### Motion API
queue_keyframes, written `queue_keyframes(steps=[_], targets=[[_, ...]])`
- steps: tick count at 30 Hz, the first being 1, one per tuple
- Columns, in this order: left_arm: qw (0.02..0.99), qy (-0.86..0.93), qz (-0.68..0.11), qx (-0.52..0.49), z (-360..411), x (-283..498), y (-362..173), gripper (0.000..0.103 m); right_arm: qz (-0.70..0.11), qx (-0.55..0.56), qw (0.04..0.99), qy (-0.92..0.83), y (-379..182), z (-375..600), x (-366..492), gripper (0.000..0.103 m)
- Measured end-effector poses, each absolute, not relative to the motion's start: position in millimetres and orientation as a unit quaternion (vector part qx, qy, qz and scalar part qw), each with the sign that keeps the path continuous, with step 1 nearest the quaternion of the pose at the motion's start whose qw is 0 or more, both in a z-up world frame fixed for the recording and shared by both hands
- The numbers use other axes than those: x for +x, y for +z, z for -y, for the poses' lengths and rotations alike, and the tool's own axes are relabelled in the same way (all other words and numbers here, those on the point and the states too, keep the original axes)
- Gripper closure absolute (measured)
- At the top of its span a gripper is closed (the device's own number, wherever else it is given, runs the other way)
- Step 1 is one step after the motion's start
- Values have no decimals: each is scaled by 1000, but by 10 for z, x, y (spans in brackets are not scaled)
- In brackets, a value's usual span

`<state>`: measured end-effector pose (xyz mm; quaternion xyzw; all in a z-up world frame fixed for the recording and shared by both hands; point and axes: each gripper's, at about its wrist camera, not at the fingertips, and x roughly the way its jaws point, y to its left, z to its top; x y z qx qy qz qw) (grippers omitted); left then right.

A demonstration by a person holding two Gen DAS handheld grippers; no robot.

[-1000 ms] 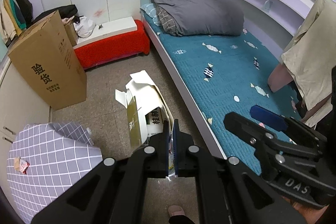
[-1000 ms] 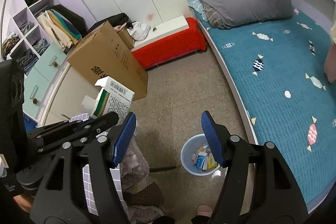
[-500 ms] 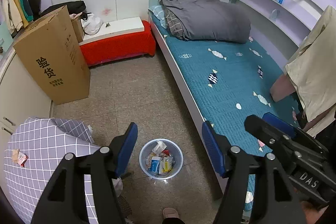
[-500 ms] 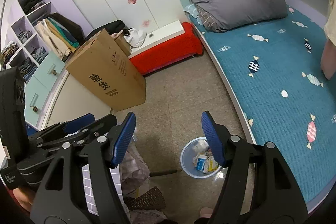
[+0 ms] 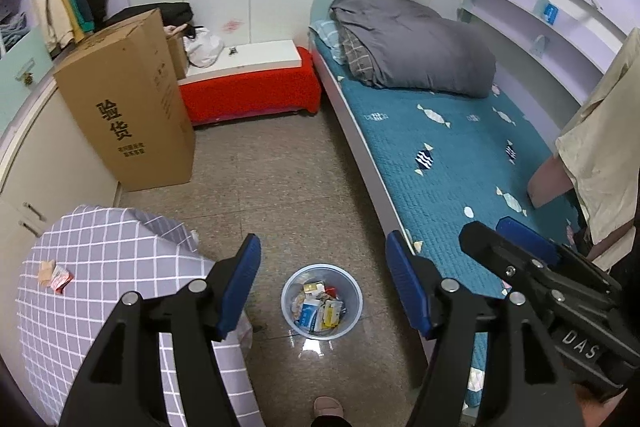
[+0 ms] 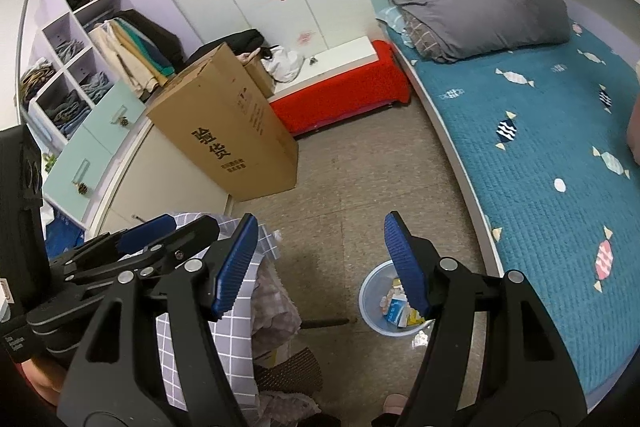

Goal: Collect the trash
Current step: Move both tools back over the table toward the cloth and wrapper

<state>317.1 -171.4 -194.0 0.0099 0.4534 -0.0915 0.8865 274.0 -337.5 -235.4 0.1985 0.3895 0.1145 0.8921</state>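
A small light-blue trash bin (image 5: 322, 301) stands on the floor beside the bed, holding several boxes and wrappers. My left gripper (image 5: 322, 287) hangs open and empty high above it. The bin also shows in the right wrist view (image 6: 378, 309), partly behind my right finger. My right gripper (image 6: 320, 263) is open and empty, above the floor left of the bin. A small red-and-white wrapper (image 5: 56, 277) lies on the checked table cloth (image 5: 100, 291) at the left. The other gripper appears at each view's edge.
A tall brown carton (image 5: 128, 119) stands against the left cabinets. A red-covered bench (image 5: 248, 87) is at the back. The bed with a teal cover (image 5: 452, 155) and grey duvet runs along the right. A shoe tip (image 5: 328, 407) is below the bin.
One second ago my left gripper was shut on a white and yellow carton; it has opened and the carton is gone from it. Both grippers have drifted slightly over the bin.
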Motion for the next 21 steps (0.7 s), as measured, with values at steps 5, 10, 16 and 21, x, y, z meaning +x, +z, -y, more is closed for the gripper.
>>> queue_keyframes(steps=[5, 10, 16, 21], targets=[[892, -63, -448, -1, 1465, 2989, -1891, 38, -390, 187, 891, 140, -2324, 3157, 2691, 37], [893, -29, -449, -13, 1156, 2806, -1829, 38, -392, 173, 887, 173, -2270, 2856, 2648, 37], [892, 26, -451, -34, 587, 2548, -1749, 38, -396, 158, 878, 219, -2209, 2299, 2620, 36], [887, 66, -452, -66, -83, 2393, -1751, 38, -403, 135, 867, 259, -2181, 1671, 2636, 36]])
